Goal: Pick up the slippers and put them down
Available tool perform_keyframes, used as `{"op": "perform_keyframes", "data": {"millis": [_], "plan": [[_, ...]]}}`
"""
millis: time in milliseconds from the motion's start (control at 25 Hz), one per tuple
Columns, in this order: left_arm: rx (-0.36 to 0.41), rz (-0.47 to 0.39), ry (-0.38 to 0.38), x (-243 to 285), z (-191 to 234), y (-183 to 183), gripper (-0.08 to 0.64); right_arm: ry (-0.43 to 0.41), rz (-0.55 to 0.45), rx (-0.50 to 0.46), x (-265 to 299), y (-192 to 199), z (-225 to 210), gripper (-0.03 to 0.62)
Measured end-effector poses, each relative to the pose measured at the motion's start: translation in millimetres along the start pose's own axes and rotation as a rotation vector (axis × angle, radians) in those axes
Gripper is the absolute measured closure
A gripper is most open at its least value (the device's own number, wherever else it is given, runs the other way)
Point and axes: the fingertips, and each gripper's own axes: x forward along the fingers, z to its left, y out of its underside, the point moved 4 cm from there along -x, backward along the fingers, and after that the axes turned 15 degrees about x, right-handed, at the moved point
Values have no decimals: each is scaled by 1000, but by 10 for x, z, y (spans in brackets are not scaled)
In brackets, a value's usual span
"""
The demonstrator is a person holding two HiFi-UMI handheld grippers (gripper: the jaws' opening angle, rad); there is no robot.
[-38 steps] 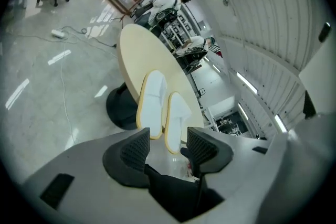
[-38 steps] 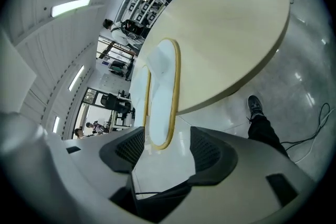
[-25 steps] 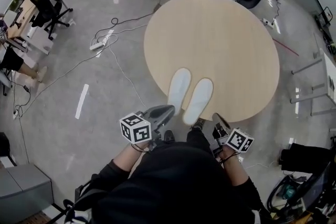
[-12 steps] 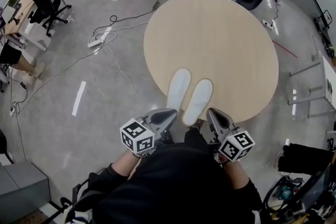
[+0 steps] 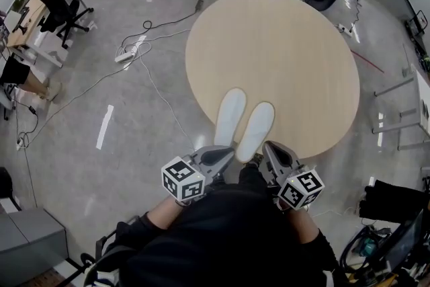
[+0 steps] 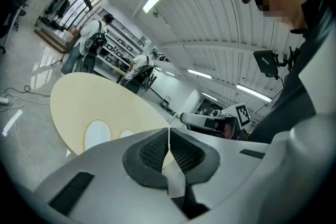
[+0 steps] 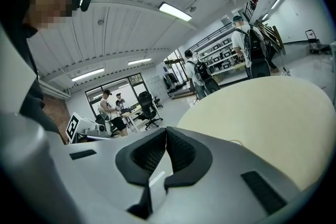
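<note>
head view: found a left slipper (image 5: 230, 116) and a right slipper (image 5: 256, 131), white, smooth, flat and long-oval, lying close side by side on the round, pale, matte wood-toned bench (image 5: 269, 44), heels at its near rim. saw the left claw (image 5: 230, 153) and the right claw (image 5: 268, 146), grey moulded shells, just behind those heels, each backed by a black-and-white marker cube (image 5: 183, 179). noted a glossy grey floor (image 5: 80, 165) all around, a white power strip (image 5: 124, 57) trailing thin cables, and a black office chair (image 5: 60, 7) well apart on the left.

left gripper view: showed the left claw (image 6: 169, 136) clenched on nothing, black ribbed pads (image 6: 152, 152) pressed together along one thin seam. caught the cream disc of the bench beyond, with both slippers as white ovals near its edge and the right claw's grey body off to the right.

right gripper view: showed the right claw (image 7: 166, 136) clenched and empty too, dimpled black pads (image 7: 181, 152) meeting edge to edge. took in the bench's broad pale top at right, with an office chair and standing people far behind.
</note>
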Motion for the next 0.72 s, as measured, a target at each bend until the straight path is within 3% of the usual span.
{"op": "perform_keyframes", "data": {"millis": [720], "plan": [[-19, 9, 12, 37, 25, 72, 534, 1, -7, 30, -13, 26, -52, 575]]}}
